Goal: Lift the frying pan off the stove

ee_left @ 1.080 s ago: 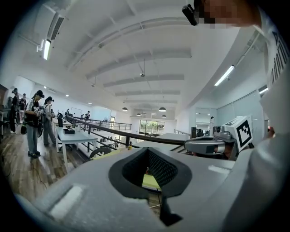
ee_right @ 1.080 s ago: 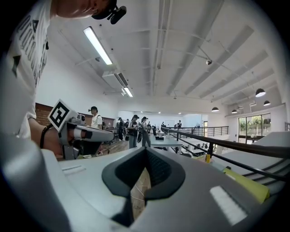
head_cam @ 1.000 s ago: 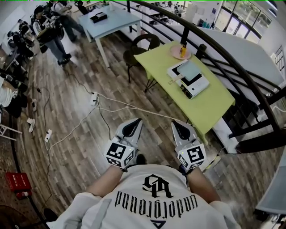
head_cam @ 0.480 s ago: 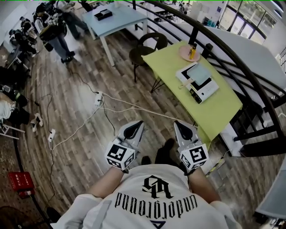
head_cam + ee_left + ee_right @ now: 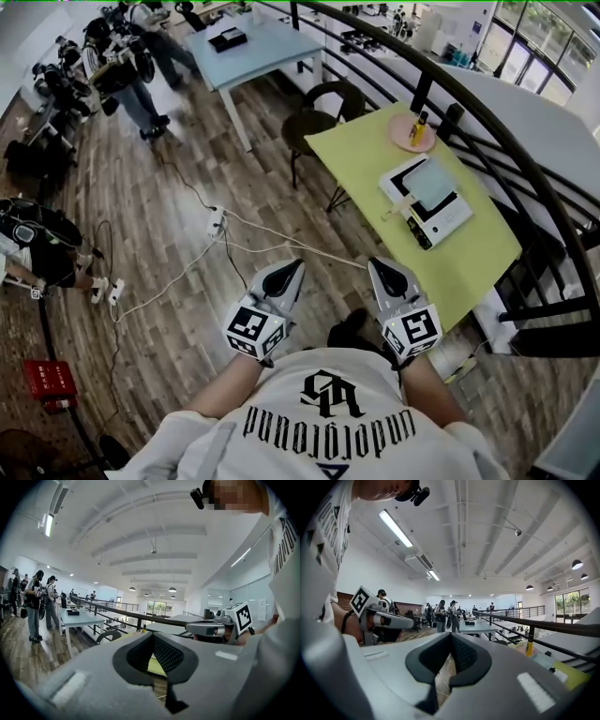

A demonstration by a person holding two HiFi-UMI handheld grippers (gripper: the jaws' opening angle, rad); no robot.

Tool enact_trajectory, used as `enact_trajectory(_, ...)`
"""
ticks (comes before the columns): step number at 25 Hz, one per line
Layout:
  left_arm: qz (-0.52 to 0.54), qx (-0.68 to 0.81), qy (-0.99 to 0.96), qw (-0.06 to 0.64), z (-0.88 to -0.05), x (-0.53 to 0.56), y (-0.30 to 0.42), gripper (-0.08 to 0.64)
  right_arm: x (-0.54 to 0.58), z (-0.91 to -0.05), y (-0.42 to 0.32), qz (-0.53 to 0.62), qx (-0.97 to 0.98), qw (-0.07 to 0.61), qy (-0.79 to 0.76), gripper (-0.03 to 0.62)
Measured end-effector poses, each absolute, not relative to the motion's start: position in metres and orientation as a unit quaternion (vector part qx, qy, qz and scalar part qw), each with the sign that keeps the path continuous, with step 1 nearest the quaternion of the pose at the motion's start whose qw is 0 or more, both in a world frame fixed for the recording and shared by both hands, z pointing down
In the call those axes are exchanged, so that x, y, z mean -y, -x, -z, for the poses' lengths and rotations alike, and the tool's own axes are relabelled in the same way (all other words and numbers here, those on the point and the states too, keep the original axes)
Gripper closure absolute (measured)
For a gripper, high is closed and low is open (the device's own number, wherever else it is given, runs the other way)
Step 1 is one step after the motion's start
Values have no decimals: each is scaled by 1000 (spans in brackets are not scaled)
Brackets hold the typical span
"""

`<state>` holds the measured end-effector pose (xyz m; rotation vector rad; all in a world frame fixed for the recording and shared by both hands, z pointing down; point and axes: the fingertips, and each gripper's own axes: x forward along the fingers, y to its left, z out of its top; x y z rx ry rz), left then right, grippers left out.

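A square pale-blue frying pan (image 5: 429,182) with a light handle sits on a white stove (image 5: 448,218) on the green table (image 5: 441,267). Both grippers hang in front of my chest over the wooden floor, well short of the table. The left gripper (image 5: 298,265) is shut with nothing in it, and so is the right gripper (image 5: 375,263). In the left gripper view the left gripper (image 5: 152,635) has its jaws closed together, with the right gripper (image 5: 206,629) beside it. In the right gripper view the right gripper (image 5: 451,634) is likewise closed and empty.
A pink plate with a yellow bottle (image 5: 414,132) stands at the table's far end. A black chair (image 5: 317,114) is beside it, then a blue table (image 5: 255,49). Cables and a power strip (image 5: 216,223) cross the floor. A black railing (image 5: 487,112) runs along the right. People stand at the far left.
The green table with the stove has come nearer and slid rightward in the head view as I walk. Both grippers keep their place before my chest and stay shut.
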<state>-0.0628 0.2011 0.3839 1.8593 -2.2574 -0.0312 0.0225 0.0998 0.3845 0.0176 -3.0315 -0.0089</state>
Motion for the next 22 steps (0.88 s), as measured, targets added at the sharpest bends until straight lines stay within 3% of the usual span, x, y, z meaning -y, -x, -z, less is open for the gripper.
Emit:
enact_trajectory(8,3,752,-651,103,-384,-77,87,554,12,-390,-2,4,998,60,-15,591)
enact_trajectory(22,-15,679,-725,112,-387,82,62,554,145,-392,-39,-19,992,63,-105,591)
